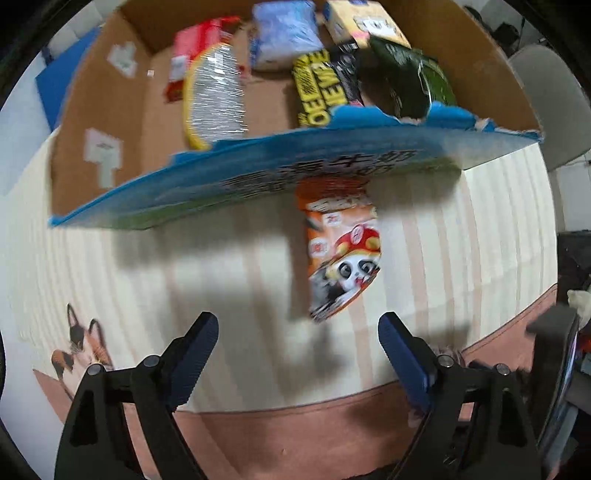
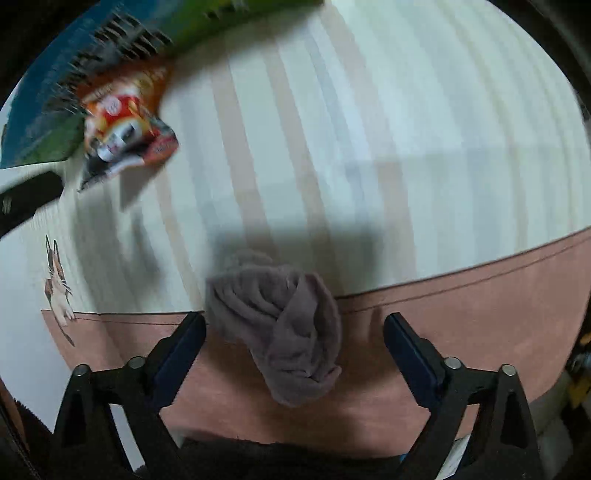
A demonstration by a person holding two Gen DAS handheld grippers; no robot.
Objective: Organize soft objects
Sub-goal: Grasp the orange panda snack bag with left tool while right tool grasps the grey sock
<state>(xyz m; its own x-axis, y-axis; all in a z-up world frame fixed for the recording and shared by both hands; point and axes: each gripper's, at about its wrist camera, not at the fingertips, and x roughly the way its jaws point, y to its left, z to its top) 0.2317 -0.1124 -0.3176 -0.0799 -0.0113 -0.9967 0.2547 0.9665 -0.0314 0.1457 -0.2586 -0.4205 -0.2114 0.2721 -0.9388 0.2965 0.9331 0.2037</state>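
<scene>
An orange snack packet with a panda cartoon lies on the striped tablecloth just in front of the cardboard box; it also shows in the right wrist view. My left gripper is open and empty, a little short of the packet. A rolled grey-brown sock lies on the table's pink border. My right gripper is open with the sock between its fingers, not closed on it.
The box holds a silver and yellow bag, a red packet, a pale blue pack, a yellow and black packet, a dark green bag and a yellow carton. A grey chair stands at right. A cat print marks the tablecloth.
</scene>
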